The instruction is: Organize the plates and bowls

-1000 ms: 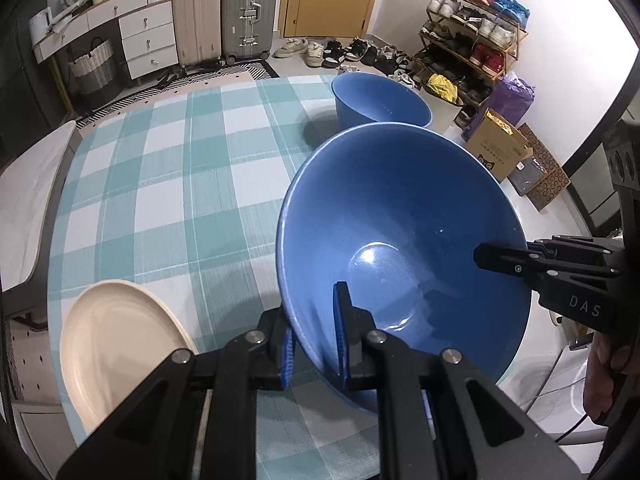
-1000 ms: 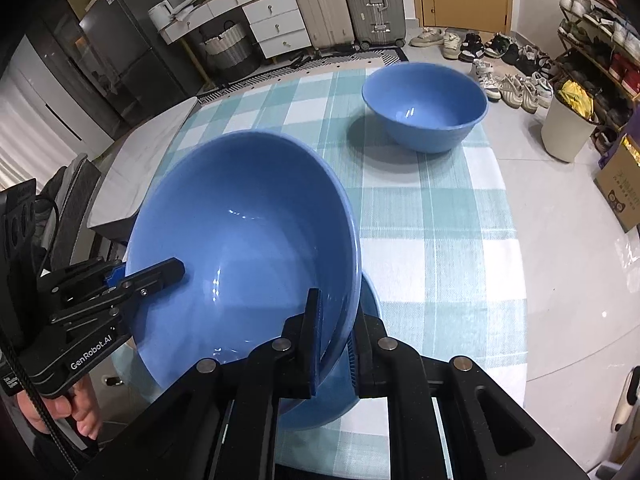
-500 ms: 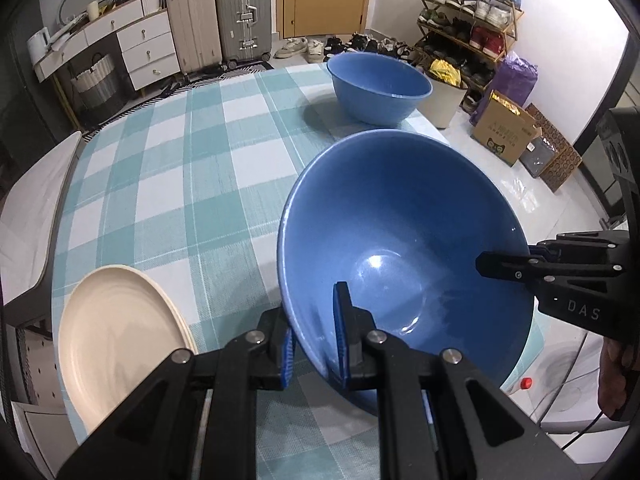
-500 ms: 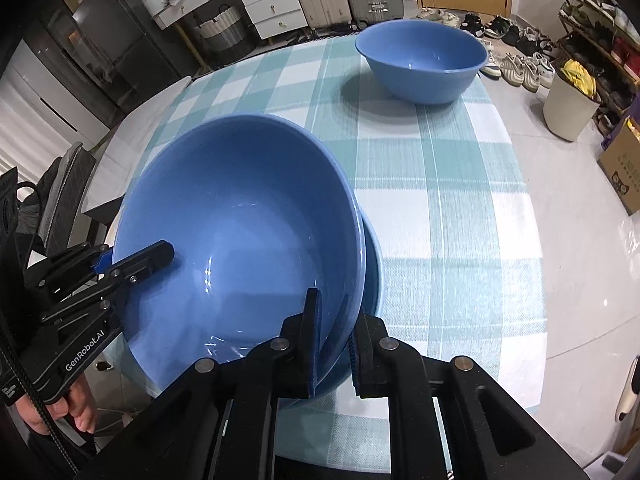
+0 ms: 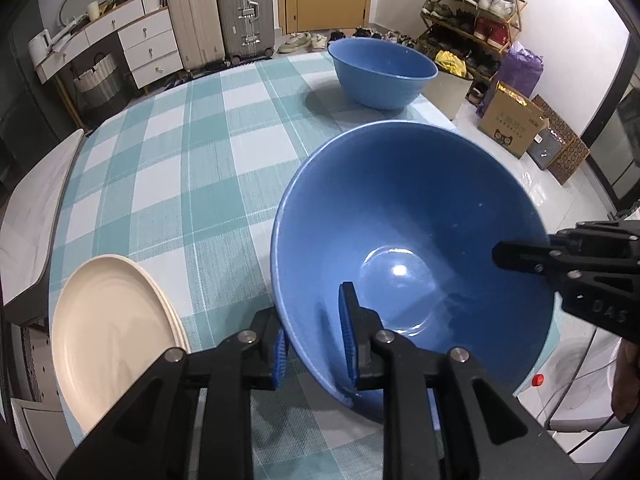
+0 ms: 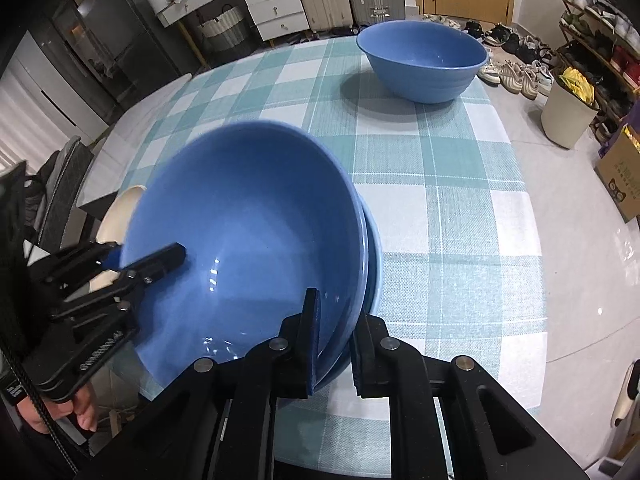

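On the near edge of the checked tabletop [image 5: 168, 168], a big blue bowl [image 5: 412, 248] sits nested inside a second blue bowl [image 6: 374, 256], tilted a bit toward the cream plates. Left claw [image 5: 316, 340] straddles the bowl's rim on the plate side: one blue pad inside the wall, one outside, and the jaws have just been opening, with a visible gap at the inner pad, so no clamp there now. Right claw [image 6: 334, 344] straddles the opposite rim, jaws nearly together and pinched on the bowl wall. Cream plates [image 5: 112, 332] lie stacked just beside the bowl, on the left claw's side. A third blue bowl [image 5: 382, 72] stands upright well apart from the nested pair, at the far end of the tabletop. Beyond it: suitcases [image 5: 222, 12] and a shoe rack [image 5: 476, 4].
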Demonstrator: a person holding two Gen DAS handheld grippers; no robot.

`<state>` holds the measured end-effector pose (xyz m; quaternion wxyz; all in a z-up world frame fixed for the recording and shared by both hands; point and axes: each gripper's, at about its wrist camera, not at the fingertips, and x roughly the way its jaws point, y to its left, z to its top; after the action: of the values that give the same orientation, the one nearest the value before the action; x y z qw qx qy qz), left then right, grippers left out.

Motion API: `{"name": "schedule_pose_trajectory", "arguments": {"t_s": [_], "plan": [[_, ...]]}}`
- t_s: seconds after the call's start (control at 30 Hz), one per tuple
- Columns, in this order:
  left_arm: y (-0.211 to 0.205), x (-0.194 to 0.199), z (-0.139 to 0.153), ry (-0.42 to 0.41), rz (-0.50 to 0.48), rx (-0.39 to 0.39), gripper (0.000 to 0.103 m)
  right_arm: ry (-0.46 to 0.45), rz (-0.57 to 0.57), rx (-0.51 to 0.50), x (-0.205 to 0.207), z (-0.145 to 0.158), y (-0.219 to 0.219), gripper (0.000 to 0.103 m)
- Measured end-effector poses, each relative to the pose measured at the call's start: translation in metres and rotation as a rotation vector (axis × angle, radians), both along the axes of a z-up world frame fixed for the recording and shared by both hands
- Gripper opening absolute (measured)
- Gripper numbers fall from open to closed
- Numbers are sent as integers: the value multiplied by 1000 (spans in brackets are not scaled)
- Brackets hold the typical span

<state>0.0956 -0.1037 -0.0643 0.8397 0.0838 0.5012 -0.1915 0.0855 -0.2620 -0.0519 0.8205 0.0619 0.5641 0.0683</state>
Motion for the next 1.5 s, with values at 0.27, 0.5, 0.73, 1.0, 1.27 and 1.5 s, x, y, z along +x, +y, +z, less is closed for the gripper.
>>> {"name": "schedule_pose_trajectory", "arguments": {"t_s": [0.27,0.5,0.73,1.0,1.27,1.5], "plan": [[1,3,-3,21,-12,-10,20,-11,-6,14,-3,-1,-2,13],[-4,3,-12,34,-26,23,20,-41,-39,30,-4,3,-7,13],[-4,6,-16,48,-17,4,21,-76,-59,32,-3,7,-10,13],[-3,9,-17,46,-21,18,23,-111,-68,64,-4,19,-13,13],[-1,11,-16,51,-21,12,23,-143,-76,72,-4,31,-17,13],[-1,12,-18,61,-18,17,23,-96,-45,32,-5,19,-11,13]]}}
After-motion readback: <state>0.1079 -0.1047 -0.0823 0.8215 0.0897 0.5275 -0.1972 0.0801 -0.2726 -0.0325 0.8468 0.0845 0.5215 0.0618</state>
